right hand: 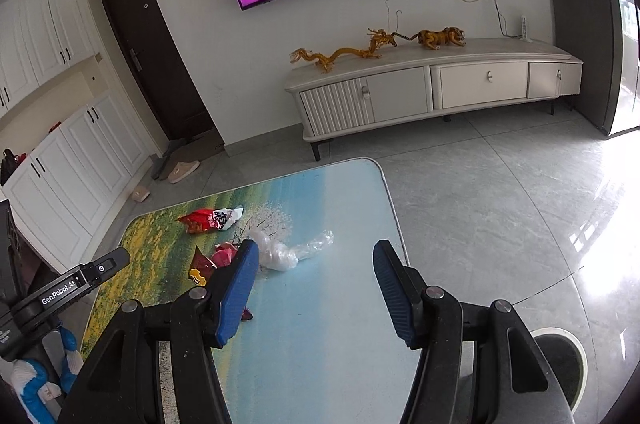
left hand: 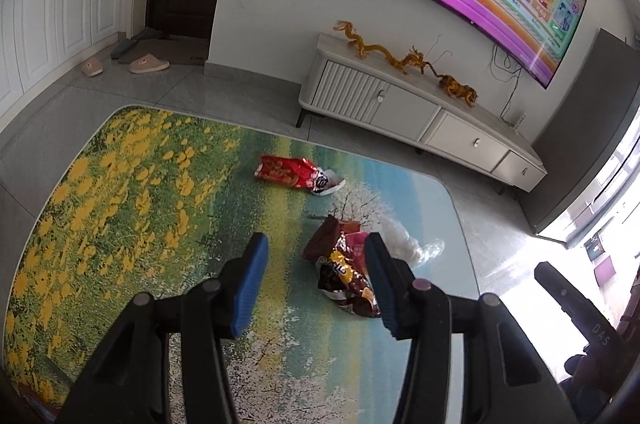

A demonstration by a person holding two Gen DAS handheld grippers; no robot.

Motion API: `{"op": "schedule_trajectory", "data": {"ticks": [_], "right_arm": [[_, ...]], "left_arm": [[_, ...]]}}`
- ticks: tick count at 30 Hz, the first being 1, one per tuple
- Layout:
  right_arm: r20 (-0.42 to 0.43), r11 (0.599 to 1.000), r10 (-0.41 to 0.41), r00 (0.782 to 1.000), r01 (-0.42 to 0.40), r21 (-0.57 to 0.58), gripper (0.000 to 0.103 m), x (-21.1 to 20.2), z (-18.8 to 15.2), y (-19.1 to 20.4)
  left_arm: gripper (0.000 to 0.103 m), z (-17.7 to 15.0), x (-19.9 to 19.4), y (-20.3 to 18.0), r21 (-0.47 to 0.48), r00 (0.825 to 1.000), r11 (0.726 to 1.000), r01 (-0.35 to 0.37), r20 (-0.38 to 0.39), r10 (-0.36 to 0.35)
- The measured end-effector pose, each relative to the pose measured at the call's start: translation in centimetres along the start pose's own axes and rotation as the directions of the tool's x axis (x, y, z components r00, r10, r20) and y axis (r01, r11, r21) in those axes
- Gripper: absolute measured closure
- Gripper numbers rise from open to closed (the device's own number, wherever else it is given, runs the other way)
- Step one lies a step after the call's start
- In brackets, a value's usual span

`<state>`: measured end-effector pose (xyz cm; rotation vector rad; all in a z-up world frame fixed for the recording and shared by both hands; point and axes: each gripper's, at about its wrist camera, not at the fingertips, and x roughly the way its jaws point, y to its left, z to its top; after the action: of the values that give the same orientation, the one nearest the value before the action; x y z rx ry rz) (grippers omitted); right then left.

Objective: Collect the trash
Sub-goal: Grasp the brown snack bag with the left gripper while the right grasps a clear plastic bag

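Three pieces of trash lie on a low table with a printed landscape top (left hand: 120, 208). A red snack wrapper (left hand: 292, 174) lies farthest. A brown and yellow snack bag (left hand: 340, 268) lies nearer, with a crumpled clear plastic bag (left hand: 412, 244) to its right. My left gripper (left hand: 314, 284) is open and empty, hovering above the table, with the brown bag showing by its right finger. My right gripper (right hand: 316, 288) is open and empty above the table (right hand: 340, 324); the clear plastic bag (right hand: 284, 252) lies just beyond its left finger, the brown bag (right hand: 204, 264) partly hidden behind it, the red wrapper (right hand: 210, 220) farther back.
A round bin (right hand: 560, 356) stands on the grey tiled floor at the right of the table. A white TV cabinet (right hand: 432, 92) with golden figurines stands against the far wall under a TV. Slippers (left hand: 148, 64) lie by the dark door. The left gripper's body (right hand: 64, 288) shows at left.
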<state>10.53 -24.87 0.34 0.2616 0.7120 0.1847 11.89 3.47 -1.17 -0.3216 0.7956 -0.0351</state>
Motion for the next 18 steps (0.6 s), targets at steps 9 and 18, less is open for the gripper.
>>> {"op": "schedule_trajectory", "data": {"ticks": [9, 18], "right_arm": [[-0.073, 0.992, 0.106, 0.992, -0.111, -0.065, 0.046, 6.0, 0.3, 0.8], [-0.153, 0.974, 0.15, 0.977, -0.173, -0.149, 0.046, 12.5, 0.4, 2.8]], "left_arm": [[0.055, -1.0, 5.7, -0.2, -0.036, 0.994, 0.999, 0.034, -0.099, -0.038], [0.056, -1.7, 9.8, 0.2, -0.064, 0.986, 0.997, 0.044, -0.155, -0.054]]}}
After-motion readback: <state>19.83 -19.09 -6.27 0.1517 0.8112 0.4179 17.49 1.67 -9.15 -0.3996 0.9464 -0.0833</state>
